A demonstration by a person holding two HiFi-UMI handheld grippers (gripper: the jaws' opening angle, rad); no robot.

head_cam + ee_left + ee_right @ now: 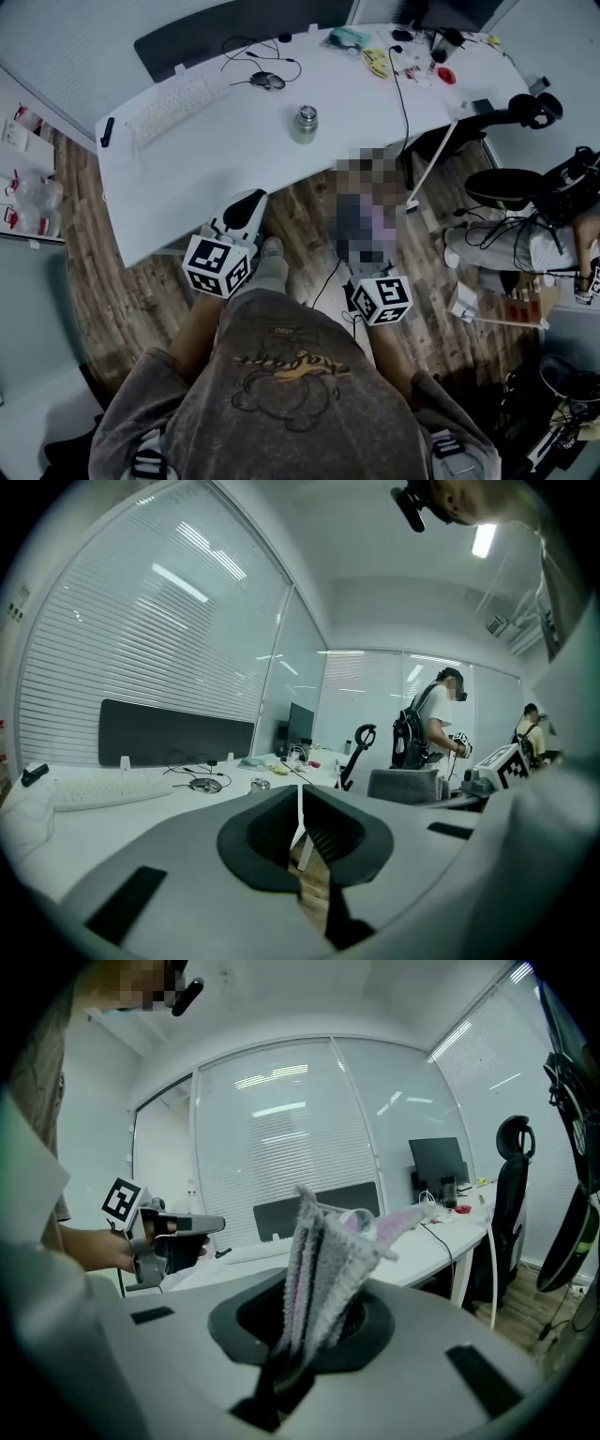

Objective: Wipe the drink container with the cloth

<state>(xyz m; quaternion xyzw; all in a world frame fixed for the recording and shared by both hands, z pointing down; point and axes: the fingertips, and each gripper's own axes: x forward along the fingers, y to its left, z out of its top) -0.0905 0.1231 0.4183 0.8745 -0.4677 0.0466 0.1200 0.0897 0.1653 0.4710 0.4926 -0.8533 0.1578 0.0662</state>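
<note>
On the desk (197, 164): drink container (305, 123), short metal cylinder, upright, long axis vertical, mid-desk.
Cloth (323, 1265): fuzzy grey-and-pink fabric, folded, standing lengthwise out of the jaws.
Right gripper (302, 1340): jaws clamped on the cloth.
Left gripper (300, 832): jaws together, empty.

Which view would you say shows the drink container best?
The head view: the container stands unobstructed on the desk. The left gripper view shows it tiny and distant; the right gripper view does not show it.
</note>
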